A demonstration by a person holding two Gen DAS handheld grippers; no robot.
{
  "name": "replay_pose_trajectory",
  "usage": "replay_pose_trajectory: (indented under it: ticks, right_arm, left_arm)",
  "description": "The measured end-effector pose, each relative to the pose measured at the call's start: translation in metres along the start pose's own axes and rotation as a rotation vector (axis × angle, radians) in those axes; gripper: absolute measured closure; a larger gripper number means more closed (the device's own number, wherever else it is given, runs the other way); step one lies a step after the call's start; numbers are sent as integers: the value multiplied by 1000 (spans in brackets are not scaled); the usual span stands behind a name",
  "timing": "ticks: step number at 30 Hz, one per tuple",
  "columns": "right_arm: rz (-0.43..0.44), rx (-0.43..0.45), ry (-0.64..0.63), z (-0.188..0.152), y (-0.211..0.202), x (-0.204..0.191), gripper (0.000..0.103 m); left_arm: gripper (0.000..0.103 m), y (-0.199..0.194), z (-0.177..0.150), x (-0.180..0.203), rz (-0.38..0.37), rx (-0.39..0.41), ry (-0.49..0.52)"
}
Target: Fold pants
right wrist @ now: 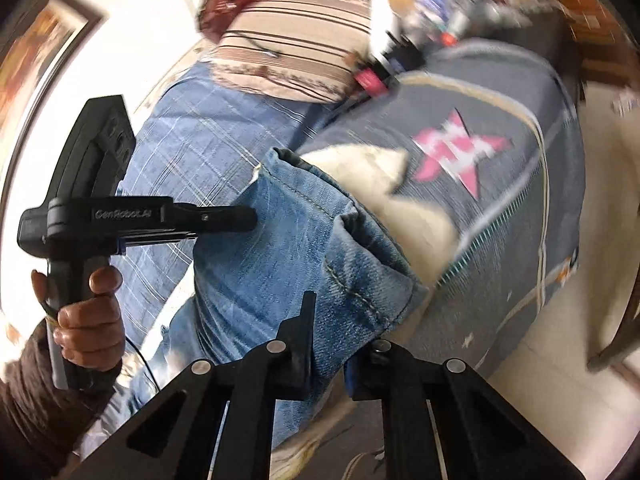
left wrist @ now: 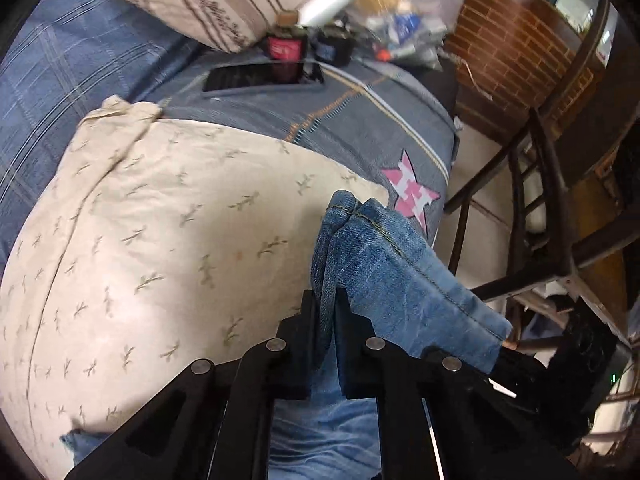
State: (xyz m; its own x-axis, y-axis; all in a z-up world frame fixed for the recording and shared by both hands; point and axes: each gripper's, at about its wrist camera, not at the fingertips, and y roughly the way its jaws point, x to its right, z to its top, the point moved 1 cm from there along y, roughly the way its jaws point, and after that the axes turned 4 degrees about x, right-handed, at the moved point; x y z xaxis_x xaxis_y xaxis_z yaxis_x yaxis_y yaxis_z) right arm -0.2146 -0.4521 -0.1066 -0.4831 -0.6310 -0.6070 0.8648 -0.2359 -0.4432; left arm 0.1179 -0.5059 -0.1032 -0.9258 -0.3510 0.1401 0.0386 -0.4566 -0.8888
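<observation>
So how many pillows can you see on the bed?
2. A striped pillow lies at the far end of the bed, and a cream pillow with little sprigs lies nearer, under the jeans. More may be hidden out of view.

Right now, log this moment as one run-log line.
stage: hem pickup | left gripper: shut on jeans | right gripper: shut on jeans | jeans: over cream pillow

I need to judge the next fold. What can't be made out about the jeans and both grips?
- Left wrist view: the left gripper is shut on the jeans; its body hides the cloth below.
- Right wrist view: denim covers the right gripper and its right finger; the picture is blurred.
- Waistband and full length: in neither view.
- Phone: screen dark.
</observation>
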Motion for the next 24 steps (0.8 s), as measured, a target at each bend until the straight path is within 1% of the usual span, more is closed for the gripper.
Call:
replay_pose_trajectory:
  ticks: [3, 5, 7, 10, 12, 15, 17, 18, 19, 20, 21, 22, 23, 24]
  right_arm:
    - [-57, 40, -148, 4, -9, -36, 93]
    - [-68, 60, -250, 3, -14, -64, 93]
    - [-51, 62, -309, -1, -14, -85, 93]
    - [-13, 50, -398, -12, -9, -117, 93]
    - [28, 31, -454, -22, -3, -142, 93]
    - [82, -13, -536, -42, 8, -177, 92]
    - [111, -53, -588, -58, 16, -197, 88]
    - [123, -83, -624, -69, 22, -209, 88]
    - [129, -105, -655, -82, 28, -217, 83]
    - [140, -143, -685, -96, 36, -227, 73]
    - [144, -197, -721, -113, 45, -236, 67]
    - [135, -227, -754, -125, 51, -242, 56]
    - [124, -257, -792, -140, 57, -248, 51]
    - [121, -308, -842, -159, 63, -256, 51]
  left_arm:
    - [95, -26, -5, -15, -17, 28, -38]
    - [95, -38, -11, -24, -7, 47, -54]
    - [95, -49, -17, -35, 1, 57, -78]
    - [95, -68, -30, -58, 0, 73, -141]
    - [95, -84, -43, -76, 4, 88, -188]
    - [94, -108, -73, -110, 10, 101, -273]
    - [94, -122, -100, -134, 28, 107, -339]
    - [94, -127, -110, -144, 40, 108, -369]
    - [94, -132, -125, -158, 48, 103, -416]
    - [93, -137, -145, -176, 52, 90, -485]
    - [92, -139, -159, -190, 53, 82, -543]
    - [92, -143, -173, -202, 54, 75, -600]
    - [92, -148, -194, -217, 51, 71, -674]
    - [92, -152, -204, -225, 45, 73, -716]
